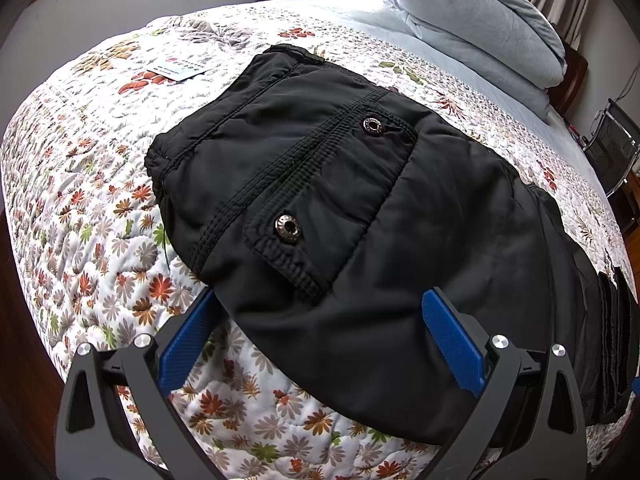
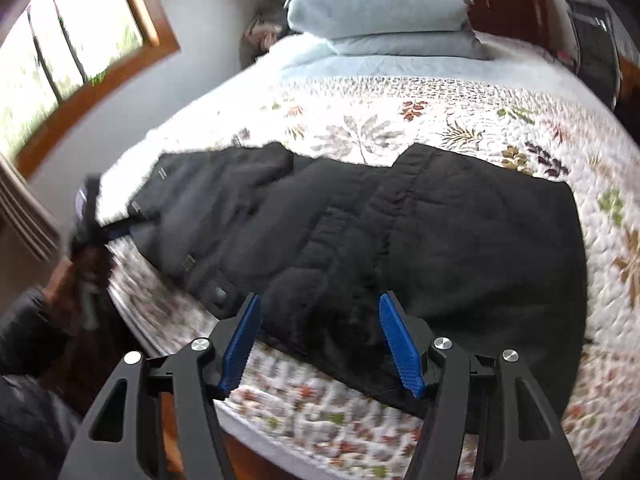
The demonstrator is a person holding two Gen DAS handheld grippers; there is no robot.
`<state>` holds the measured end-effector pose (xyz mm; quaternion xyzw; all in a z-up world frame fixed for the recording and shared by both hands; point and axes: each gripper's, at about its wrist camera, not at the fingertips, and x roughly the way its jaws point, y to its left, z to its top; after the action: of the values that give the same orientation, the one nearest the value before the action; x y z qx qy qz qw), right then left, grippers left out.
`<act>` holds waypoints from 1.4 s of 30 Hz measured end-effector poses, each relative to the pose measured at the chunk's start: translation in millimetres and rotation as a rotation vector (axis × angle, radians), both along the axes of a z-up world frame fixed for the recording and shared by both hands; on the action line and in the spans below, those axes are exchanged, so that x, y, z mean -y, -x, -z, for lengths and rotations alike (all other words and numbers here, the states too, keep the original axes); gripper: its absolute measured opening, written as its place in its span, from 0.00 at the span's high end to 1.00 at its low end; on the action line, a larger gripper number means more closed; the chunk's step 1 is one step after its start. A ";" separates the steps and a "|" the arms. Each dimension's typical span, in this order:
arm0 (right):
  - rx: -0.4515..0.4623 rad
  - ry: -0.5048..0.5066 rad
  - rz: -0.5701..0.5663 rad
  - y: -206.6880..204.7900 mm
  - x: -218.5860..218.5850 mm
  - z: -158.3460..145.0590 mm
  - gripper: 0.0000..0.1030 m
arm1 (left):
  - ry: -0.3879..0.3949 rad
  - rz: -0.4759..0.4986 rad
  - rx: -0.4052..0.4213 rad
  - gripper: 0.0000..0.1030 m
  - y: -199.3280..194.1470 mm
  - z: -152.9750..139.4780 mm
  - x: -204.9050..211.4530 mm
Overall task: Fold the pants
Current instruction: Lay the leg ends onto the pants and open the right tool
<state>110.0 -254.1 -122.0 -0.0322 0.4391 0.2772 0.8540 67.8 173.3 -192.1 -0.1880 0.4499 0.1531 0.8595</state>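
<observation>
Black padded pants (image 1: 360,208) lie flat on a floral quilt (image 1: 80,200), waist end towards the left wrist camera, with a flapped back pocket and two metal snaps (image 1: 287,227). My left gripper (image 1: 320,300) is open, its blue pads on either side of the near waist edge, empty. In the right wrist view the pants (image 2: 440,232) stretch across the bed. My right gripper (image 2: 318,304) is open over their near edge, holding nothing. The left gripper (image 2: 90,216) shows blurred at the far left.
Folded light-blue bedding and pillows (image 1: 480,20) are stacked at the head of the bed (image 2: 380,12). A small card (image 1: 178,70) lies on the quilt beyond the pants. A window (image 2: 60,60) is on the left wall. The bed's near edge drops to a wooden floor.
</observation>
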 end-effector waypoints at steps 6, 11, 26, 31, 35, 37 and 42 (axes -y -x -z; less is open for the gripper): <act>-0.022 0.063 0.041 -8.8 -3.4 20.6 0.60 | 0.000 -0.001 0.000 0.02 0.1 -0.1 0.2; -0.016 0.050 0.028 -7.1 -5.4 17.7 0.79 | 0.000 -0.003 0.000 0.02 0.6 0.6 0.6; -0.039 0.029 -0.057 -2.8 -17.5 22.4 0.82 | 0.002 -0.002 0.000 0.02 1.1 1.3 -0.3; -0.072 0.011 -0.048 -5.4 -15.3 34.5 0.82 | 0.004 -0.004 -0.002 0.02 2.0 1.4 -1.2; -0.086 -0.028 -0.042 -5.0 -12.1 32.8 0.74 | 0.007 -0.004 -0.002 0.02 2.4 1.2 -2.2; -0.083 -0.051 -0.047 -2.8 -10.5 26.6 0.68 | 0.018 -0.001 -0.003 0.02 2.6 0.6 -4.4; -0.062 -0.118 -0.051 4.3 0.0 3.5 0.57 | 0.066 -0.003 -0.005 0.02 9.5 -7.8 -18.2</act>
<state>105.7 -254.1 -125.5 0.0158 0.4475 0.3251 0.8329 58.3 191.5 -184.3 -0.2164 0.4564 0.1400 0.8516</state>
